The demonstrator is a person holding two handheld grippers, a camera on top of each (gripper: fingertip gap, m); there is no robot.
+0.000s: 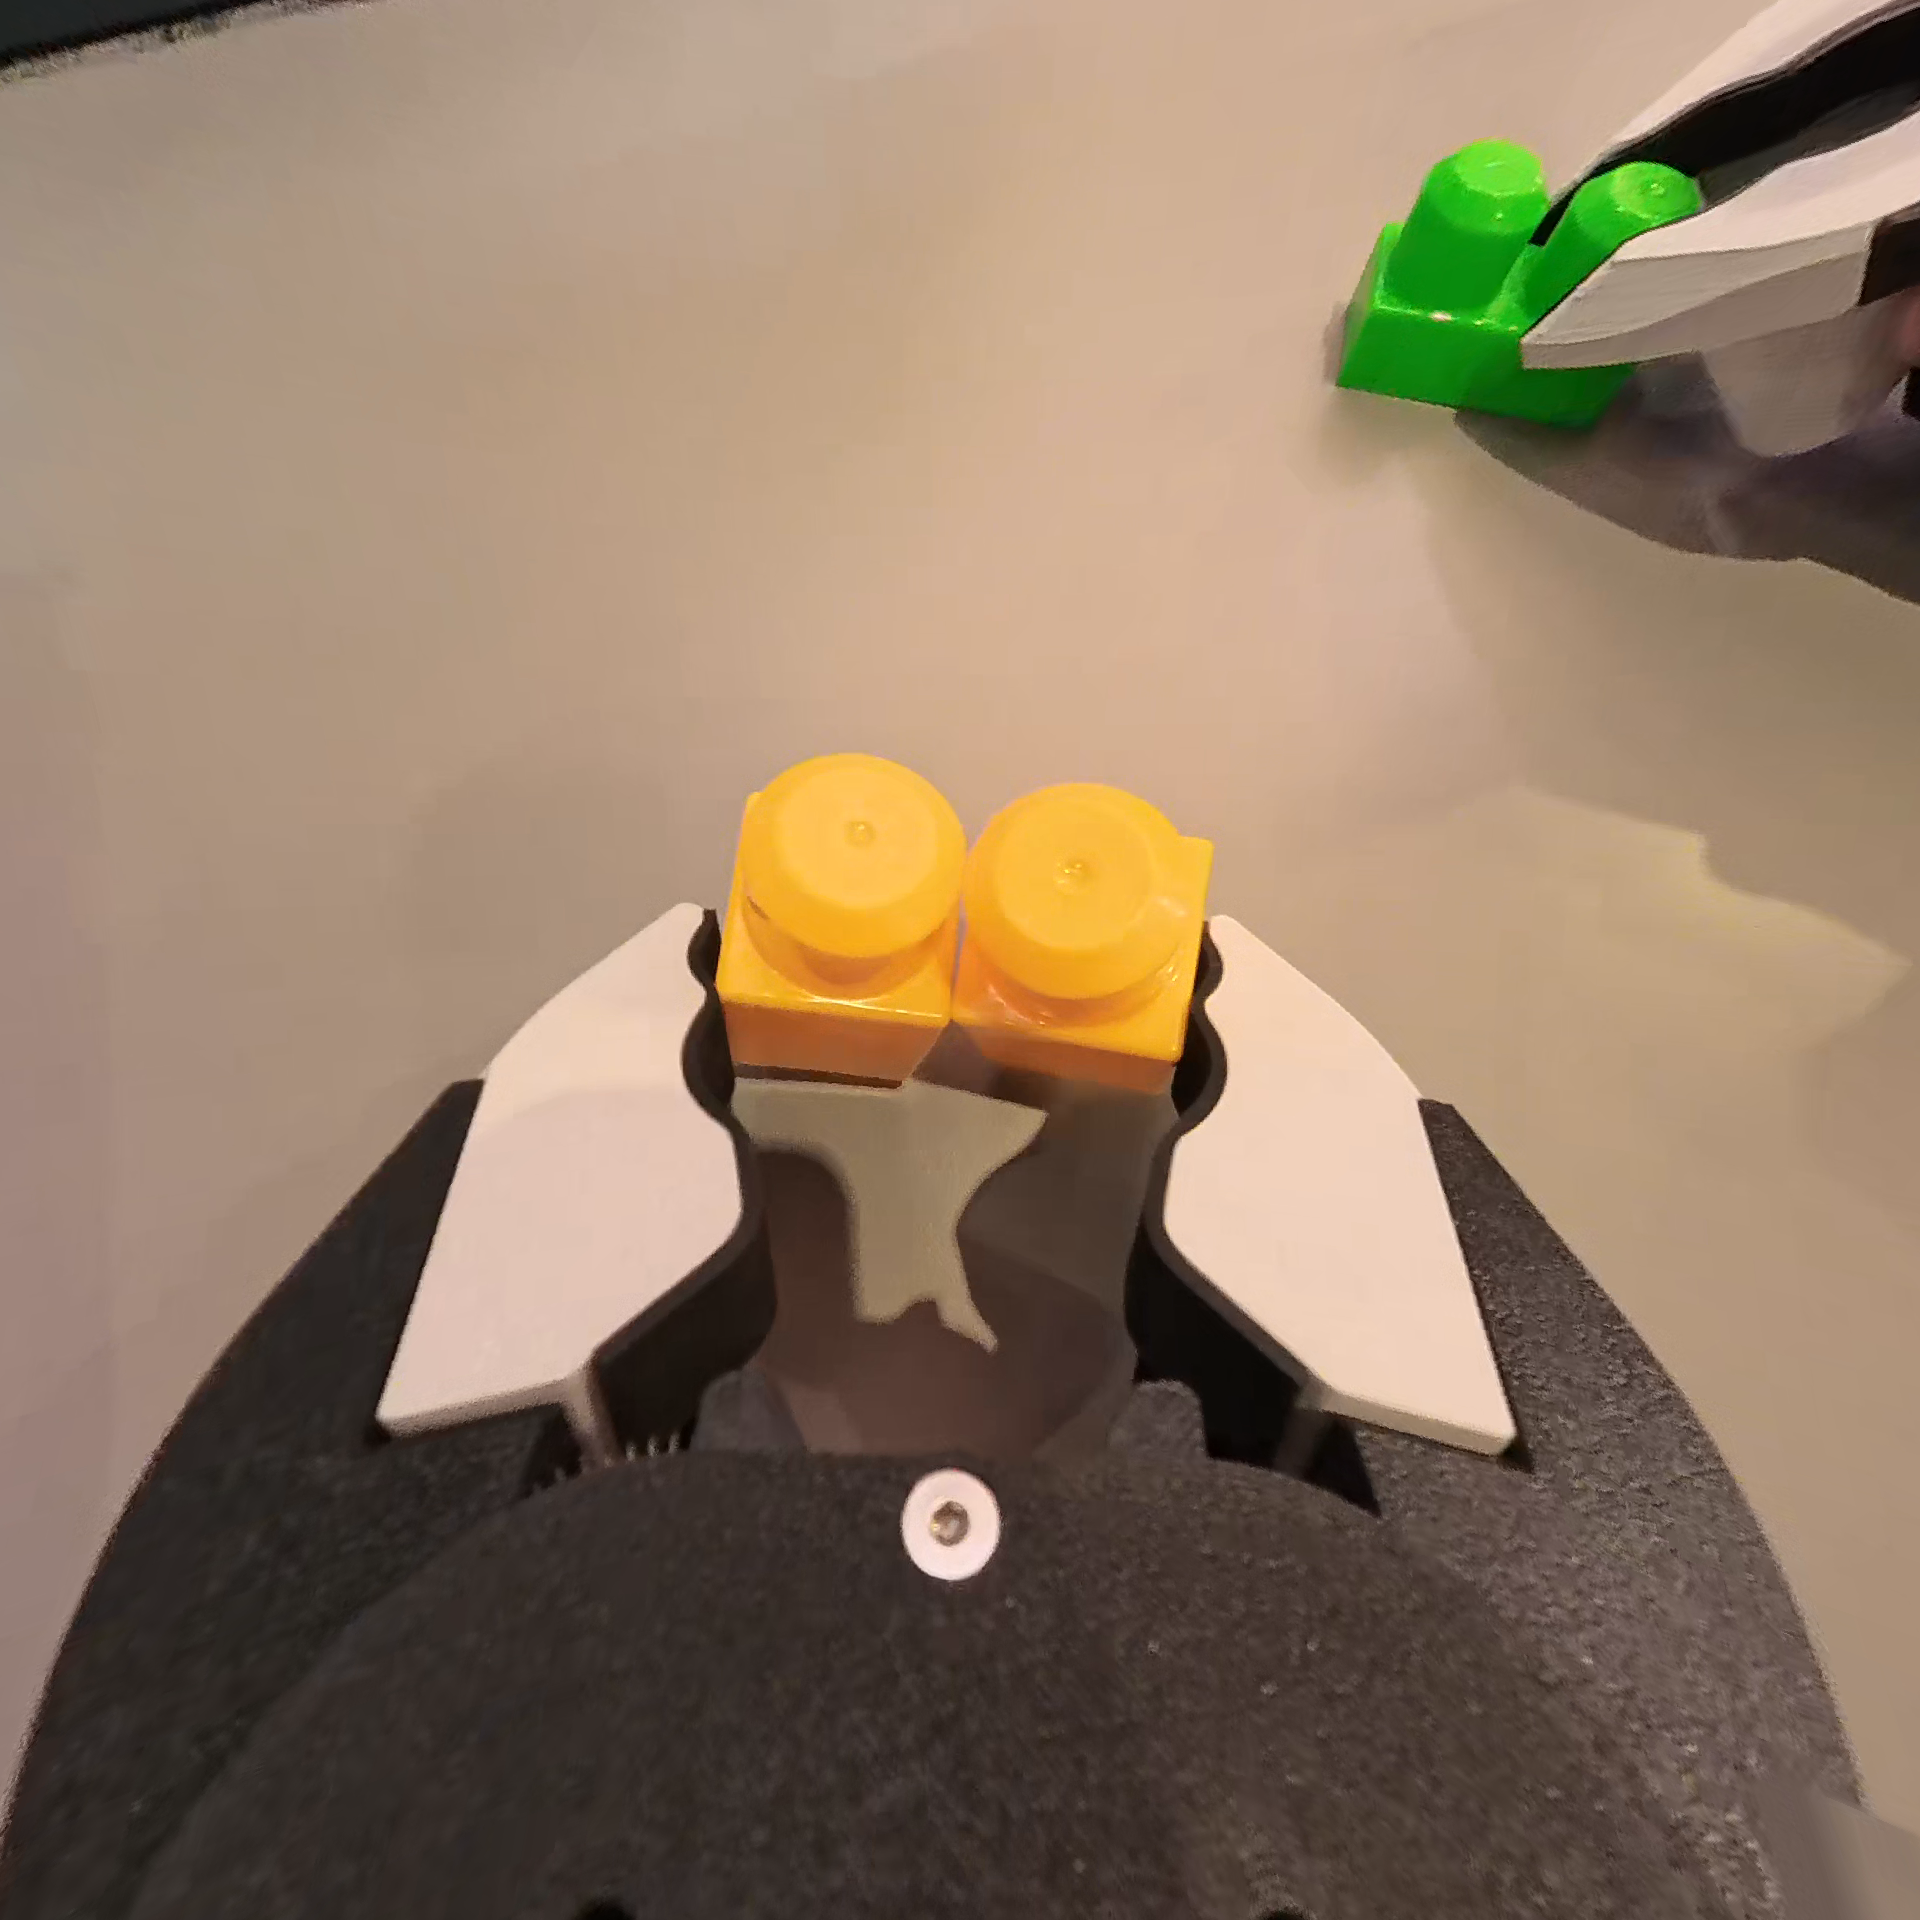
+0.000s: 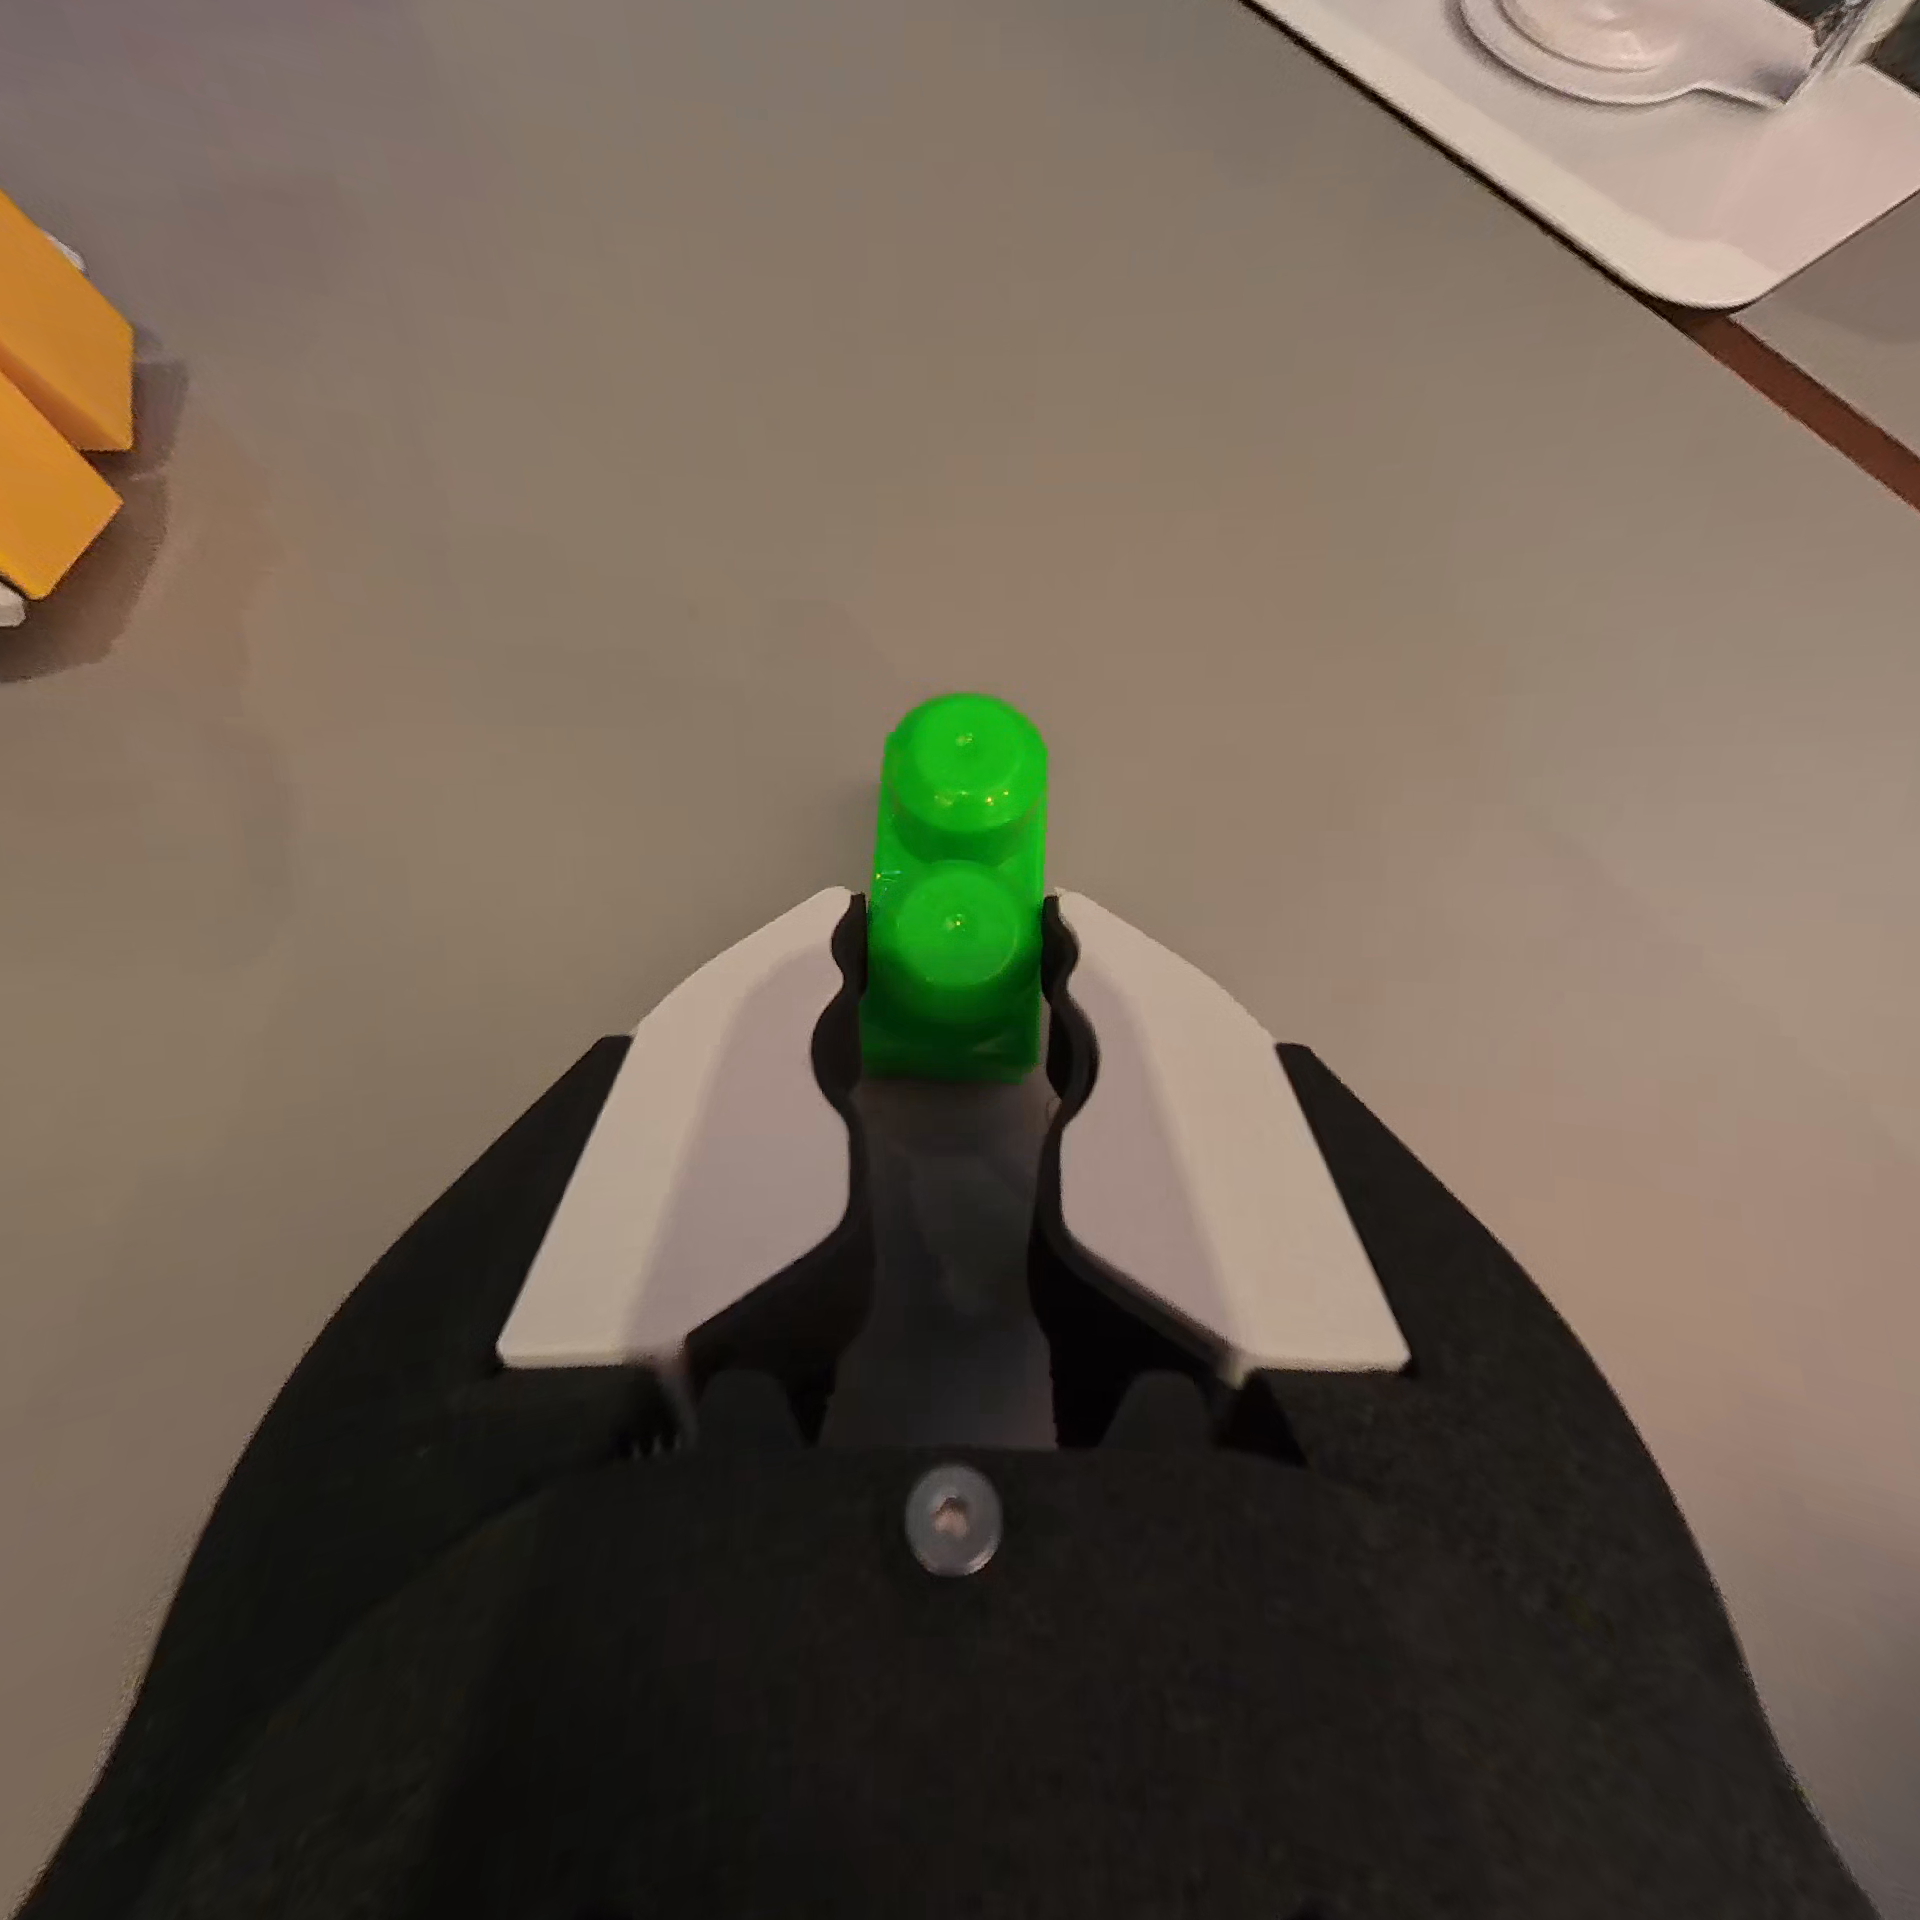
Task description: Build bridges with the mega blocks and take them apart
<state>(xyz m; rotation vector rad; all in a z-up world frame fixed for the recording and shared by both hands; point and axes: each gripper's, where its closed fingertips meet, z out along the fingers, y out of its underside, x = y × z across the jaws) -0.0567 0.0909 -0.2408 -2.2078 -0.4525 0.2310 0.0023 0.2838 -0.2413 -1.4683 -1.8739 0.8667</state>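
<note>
A yellow two-stud block (image 1: 961,940) sits clamped crosswise between the fingers of the left gripper (image 1: 956,987), studs up over the grey table (image 1: 623,468). Well to its right, the right gripper (image 2: 954,971) pinches the near end of a green two-stud block (image 2: 956,904) resting on the table. A white tray (image 2: 1621,177) lies at the far right corner.

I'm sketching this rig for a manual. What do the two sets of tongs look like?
Both match: the left tongs and right tongs each have two pale grey wedge-shaped fingers with wavy black inner pads, on a rounded, grainy black body with one pale screw at its centre. No cables or sleeves show.
</note>
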